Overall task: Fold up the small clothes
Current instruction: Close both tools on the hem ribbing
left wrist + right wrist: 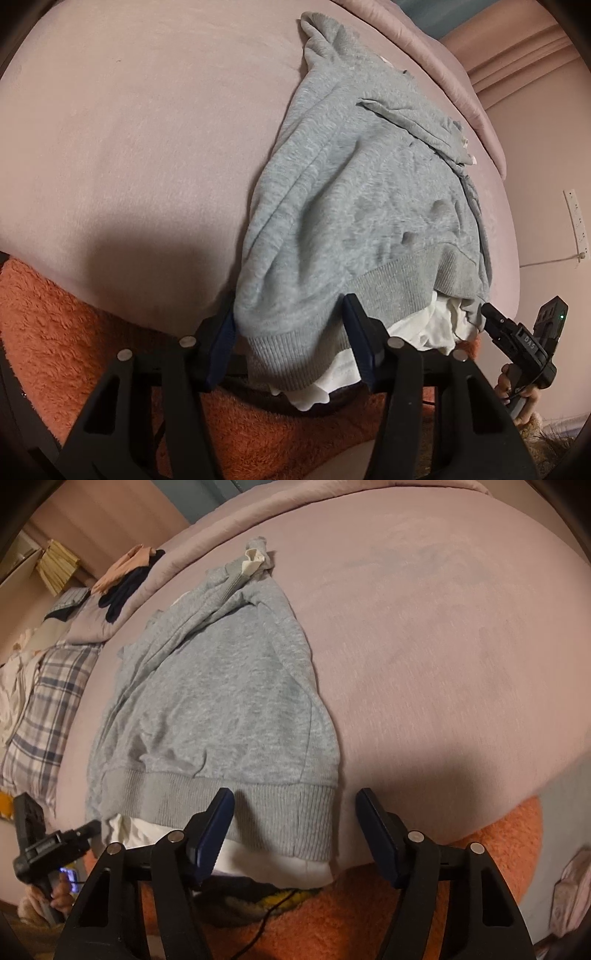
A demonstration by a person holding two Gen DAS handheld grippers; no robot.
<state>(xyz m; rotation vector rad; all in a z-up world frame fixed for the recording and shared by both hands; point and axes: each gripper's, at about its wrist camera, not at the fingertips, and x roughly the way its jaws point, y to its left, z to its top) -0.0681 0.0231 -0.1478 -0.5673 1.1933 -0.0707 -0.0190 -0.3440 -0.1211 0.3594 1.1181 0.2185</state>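
- Grey sweatshirt [362, 206]: spread lengthwise on the pink bed sheet [129, 147], ribbed hem at the near edge of the bed, upper part crumpled toward the far side.
- White garment [424, 328]: under the sweatshirt, poking out below the hem.
- Left gripper [291, 325]: jaws spread on either side of the hem's left corner; ribbed cloth between the fingers, pads not visibly pressing it.
- Right gripper [295, 819]: jaws spread wide around the hem's right corner; left finger over the ribbing, right finger over bare sheet just beside the cloth, no pinch.
- Orange fluffy blanket [74, 332]: below the near edge of the bed, under both grippers.
- Plaid pillow [48, 698]: at the left side of the bed in the right wrist view.
- Dark and peach clothes [122, 579]: loose heap on the far left edge of the bed.
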